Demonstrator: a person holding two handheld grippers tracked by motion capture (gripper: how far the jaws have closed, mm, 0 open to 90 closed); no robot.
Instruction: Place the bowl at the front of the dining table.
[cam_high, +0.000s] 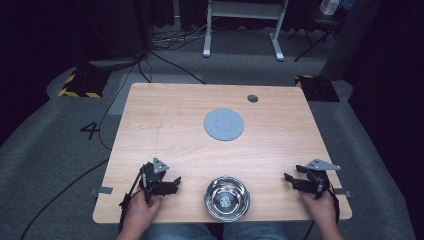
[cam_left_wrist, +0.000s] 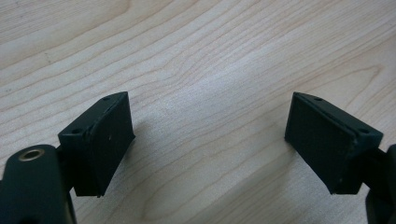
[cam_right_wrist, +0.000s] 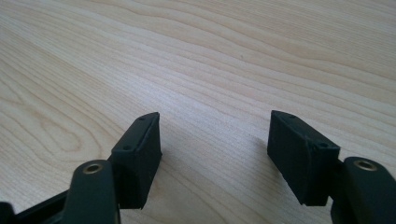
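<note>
Steel bowl (cam_high: 227, 198) sits between your tools in the high view. Left tool (cam_left_wrist: 210, 140) and right tool (cam_right_wrist: 215, 154) gape empty over bare counter (cam_right_wrist: 210, 56) in their own views.

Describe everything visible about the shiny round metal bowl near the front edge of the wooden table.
The shiny round metal bowl looks like polished steel, with a bright rolled rim and a mirror-like inside that catches dark reflections. It stands upright, mouth up, on the light wooden table, close to the near edge and between the two hand-held grippers, apart from both. Something small and pale shows at its bottom; what it is cannot be told. Nothing else touches it.
</note>
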